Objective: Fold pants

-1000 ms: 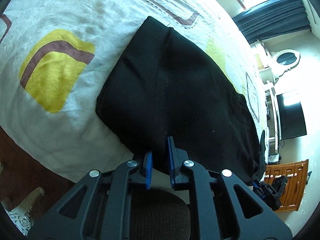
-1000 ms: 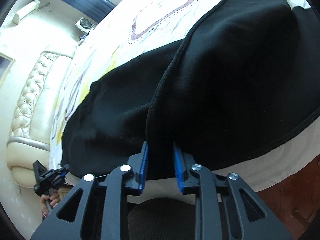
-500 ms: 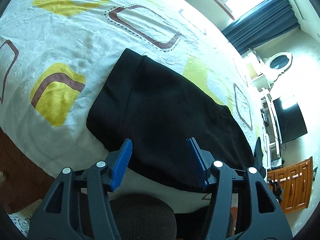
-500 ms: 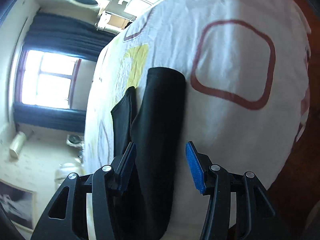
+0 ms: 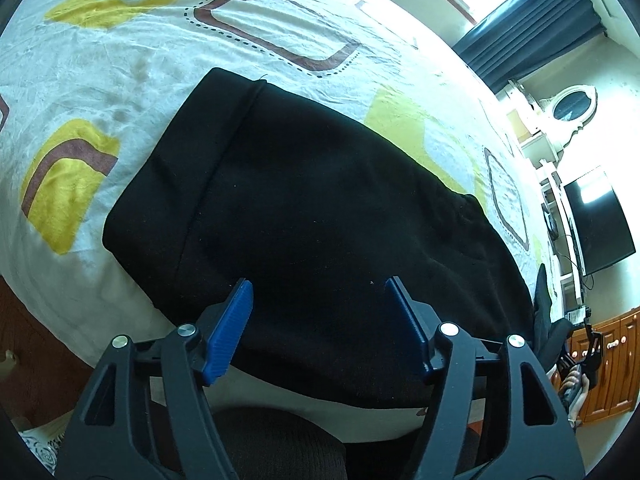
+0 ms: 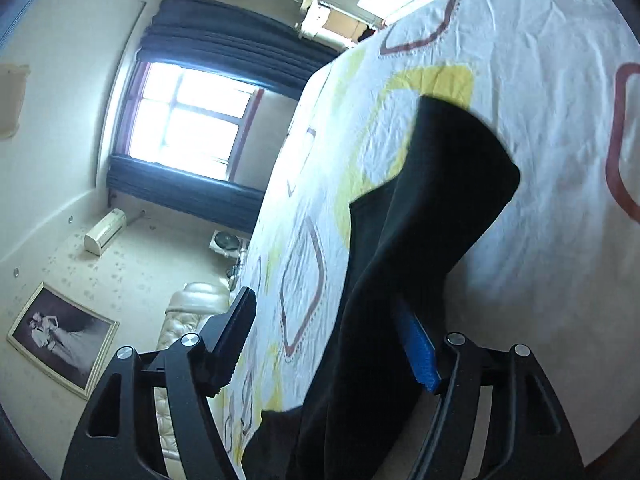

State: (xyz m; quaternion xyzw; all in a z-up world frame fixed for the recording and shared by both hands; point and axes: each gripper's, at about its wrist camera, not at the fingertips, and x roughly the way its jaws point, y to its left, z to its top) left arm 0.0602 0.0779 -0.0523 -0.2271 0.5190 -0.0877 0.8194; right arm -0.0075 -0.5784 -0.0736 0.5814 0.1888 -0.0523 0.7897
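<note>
Black pants (image 5: 320,216), folded flat on bedsheet (image 5: 120,60)

Matt black knit pants (image 5: 320,216) lie on a bed (image 5: 120,60) with a crinkled, printed cotton sheet. The left claw (image 5: 320,320) shows ribbed blue plastic pads (image 5: 230,330), matt black arms and shiny metal screws.

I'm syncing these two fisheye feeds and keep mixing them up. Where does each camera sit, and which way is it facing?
Left wrist: on the left gripper, looking down over the folded black pants on the patterned bedsheet; its own open blue-padded fingers show, plus the person's other hand at the right edge.
Right wrist: on the right gripper, rolled sideways, facing along the bed toward the window; its open fingers show.
Shared: pants, bedsheet, dark curtains.
</note>
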